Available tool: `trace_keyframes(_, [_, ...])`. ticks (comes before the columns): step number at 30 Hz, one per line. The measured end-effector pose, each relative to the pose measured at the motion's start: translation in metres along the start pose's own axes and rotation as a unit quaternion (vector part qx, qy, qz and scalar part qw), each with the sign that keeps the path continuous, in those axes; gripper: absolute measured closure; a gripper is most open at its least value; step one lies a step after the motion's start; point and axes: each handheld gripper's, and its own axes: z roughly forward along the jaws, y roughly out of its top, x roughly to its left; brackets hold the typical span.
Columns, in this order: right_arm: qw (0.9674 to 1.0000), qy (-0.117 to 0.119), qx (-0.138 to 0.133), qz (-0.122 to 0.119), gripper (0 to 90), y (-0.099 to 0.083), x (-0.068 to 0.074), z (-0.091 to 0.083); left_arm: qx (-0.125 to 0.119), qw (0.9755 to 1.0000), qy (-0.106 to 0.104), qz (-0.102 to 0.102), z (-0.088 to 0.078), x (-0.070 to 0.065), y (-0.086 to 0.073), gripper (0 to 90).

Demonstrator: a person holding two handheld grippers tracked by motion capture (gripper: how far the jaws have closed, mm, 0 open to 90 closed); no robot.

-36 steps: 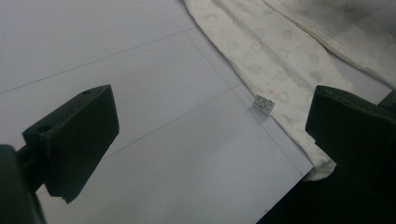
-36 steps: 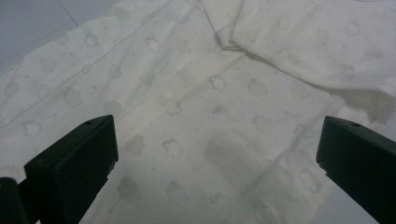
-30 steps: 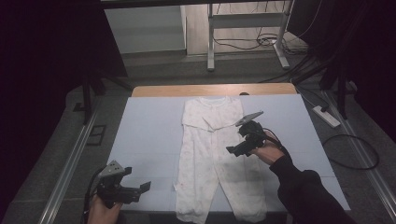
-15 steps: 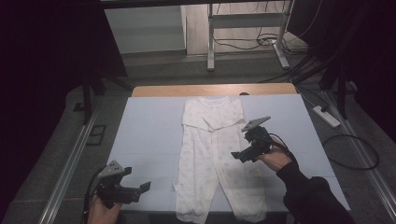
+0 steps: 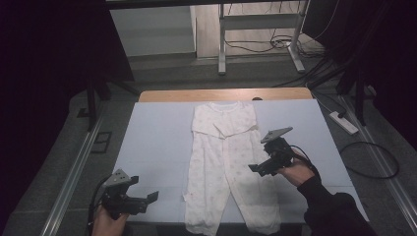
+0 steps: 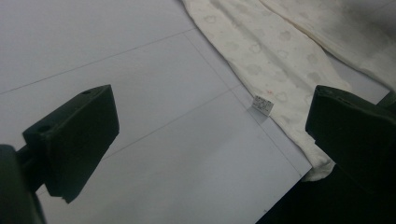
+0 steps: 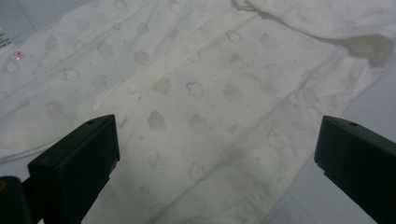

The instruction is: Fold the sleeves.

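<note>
Jaws spread wide on both grippers, nothing held in either.

High view: cream baby romper (image 5: 223, 162) lies flat, lengthwise down the middle of the pale blue table mat (image 5: 152, 142), neck end far, feet at the near edge. One sleeve is folded across the chest. Right gripper (image 5: 256, 168) hovers over the romper's right leg, held in the person's right hand (image 5: 295, 173), dark sleeve (image 5: 329, 209) behind it. Left gripper (image 5: 150, 197) sits low at the near left corner, well apart from the cloth, in the left hand (image 5: 105, 221).

Left gripper view: jaws frame bare mat; a romper leg runs past the right jaw, a small white tag (image 6: 262, 104) at its seam edge (print too small to read). Leg cuff reaches the mat's edge.

Right gripper view: jaws straddle the cloud-printed fabric (image 7: 201, 102), above it, not touching. Hemmed side edge runs toward the right jaw.
</note>
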Motion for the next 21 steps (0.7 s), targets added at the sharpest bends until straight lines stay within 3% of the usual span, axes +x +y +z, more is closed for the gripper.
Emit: trace_keyframes(21, [0.9999, -0.008, -0.002, 0.009, 0.7, -0.026, -0.001, -0.023, 0.0, 1.0, 0.001, 0.0, 0.0, 0.0, 0.0, 2.4])
